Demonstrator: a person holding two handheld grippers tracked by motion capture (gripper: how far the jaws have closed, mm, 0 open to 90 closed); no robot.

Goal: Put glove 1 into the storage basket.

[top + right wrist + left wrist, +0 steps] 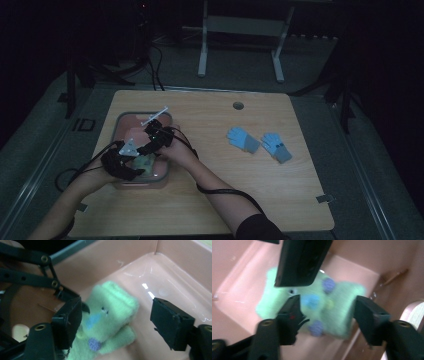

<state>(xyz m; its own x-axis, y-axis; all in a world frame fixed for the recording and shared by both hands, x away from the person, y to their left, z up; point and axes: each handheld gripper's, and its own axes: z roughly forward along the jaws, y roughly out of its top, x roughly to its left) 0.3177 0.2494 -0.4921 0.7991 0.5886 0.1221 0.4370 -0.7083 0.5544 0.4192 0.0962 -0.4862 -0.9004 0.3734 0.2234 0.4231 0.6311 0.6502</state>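
In the pink tray (pixel 165 119) at the left of the wooden table (pixel 210 200), a small green knitted glove (pixel 110 312) lies flat on the glossy floor, close to one wall, and both tools are gathered over it. The left gripper (pixel 327 312) is seen with its jaws spread to either side of the glove, the pads clear of the knit, so nothing is pinched; the right gripper (pixel 116 322) is likewise held spread, one jaw at the glove's edge and the other well apart over bare plastic. The glove can be judged light, soft and limp: it would fold and droop when lifted rather than keep its shape, and nothing about it looks fragile. Its fuzzy surface (dotted with blue and purple nubs) should offer good friction to the pads, whereas the smooth tray beneath would let it slide if it were pushed instead of pinched. A hold is best taken on the ribbed cuff or on a bunched fold at the middle, where the fabric is thick enough to be caught; a single finger tip would probably slip out. Two blue gloves (pixel 260 142) are left farther right on the table, well apart from the tray.
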